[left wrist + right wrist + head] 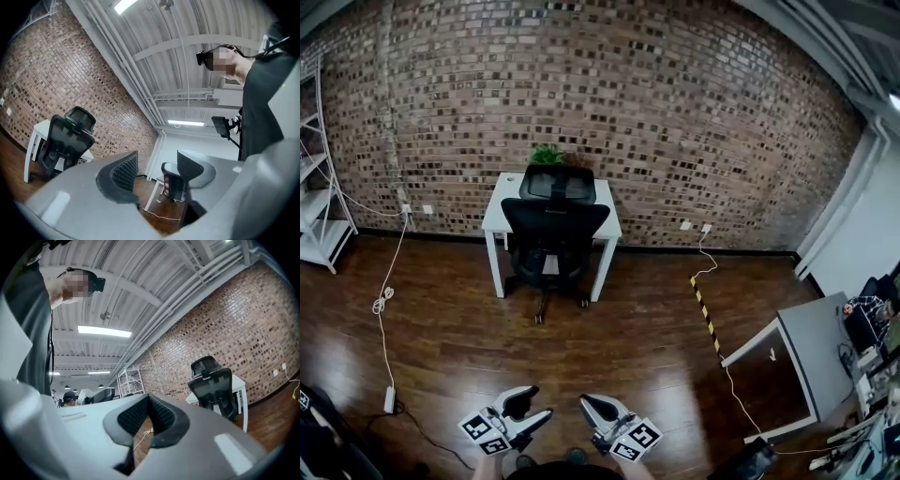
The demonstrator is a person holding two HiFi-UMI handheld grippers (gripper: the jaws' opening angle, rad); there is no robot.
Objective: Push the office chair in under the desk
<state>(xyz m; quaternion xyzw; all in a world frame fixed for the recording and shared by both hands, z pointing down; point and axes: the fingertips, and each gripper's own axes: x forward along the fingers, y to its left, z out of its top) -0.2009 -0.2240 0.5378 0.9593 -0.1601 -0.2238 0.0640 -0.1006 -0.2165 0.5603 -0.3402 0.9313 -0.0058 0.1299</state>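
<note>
Against the red-brown brick wall (pixel 675 112), at the upper centre of the head view, stands the small white rectangular desk (pixel 502 208) with a green potted plant (pixel 547 155) at its back edge. The black mesh-backed office chair (pixel 555 225) with headrest sits squarely between the desk's legs. Its backrest is close against the front edge of the top and its seat reaches beneath it, while two arms of the castor base show on the dark wooden floor (pixel 628 347) just in front.

**Task state.** As far as these views show, the chair already lies as the task wants it, tucked under the desk. Whether a push put it there cannot be told from one moment. From this angle it is also unclear whether it could go further in.

**Tools.** Both grippers lie at the lower centre of the head view, well apart from the chair and touching nothing.
- The left gripper (pixel 539 403) has its two dark ribbed pads spread, with only floor and distant furniture between them (pixel 157 171).
- The right gripper (pixel 589 405) has its pads pressed together at the tips on nothing (pixel 149 416).

**Appearance of the chair.** In the left gripper view the chair (pixel 65 140) sits at middle left. In the right gripper view it (pixel 215 385) sits at middle right. Each shows it upright from behind, with a curved headrest above a broad mesh back, and the white desk (pixel 239 380) behind it.
</note>
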